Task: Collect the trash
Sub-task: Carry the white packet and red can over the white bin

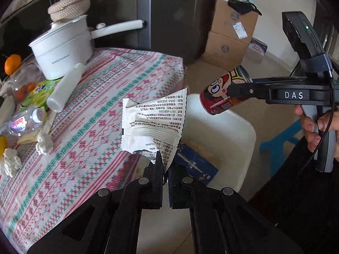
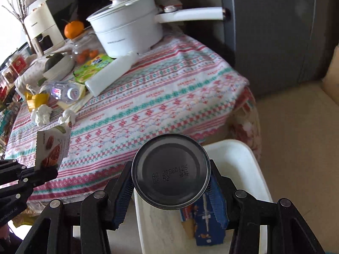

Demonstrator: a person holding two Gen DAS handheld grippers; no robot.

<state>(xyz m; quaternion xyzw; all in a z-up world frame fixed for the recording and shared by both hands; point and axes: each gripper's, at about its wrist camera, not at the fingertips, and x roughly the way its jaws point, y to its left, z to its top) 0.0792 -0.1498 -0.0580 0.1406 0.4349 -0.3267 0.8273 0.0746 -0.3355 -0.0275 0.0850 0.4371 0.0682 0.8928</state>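
Two claws each carry a piece of trash beside the white bin [image 1: 239, 135] at the counter's [image 1: 101, 114] edge. The left claw [image 1: 164, 167] is pinched on the lower edge of a torn white snack wrapper [image 1: 152, 122], which stands upright over the counter's edge next to the bin. The right claw [image 2: 169, 182] clamps a cartoon-printed can [image 1: 222, 93] by its sides, held on its side over the bin, dark base toward the right wrist camera. A blue packet [image 2: 208, 228] lies inside the bin.
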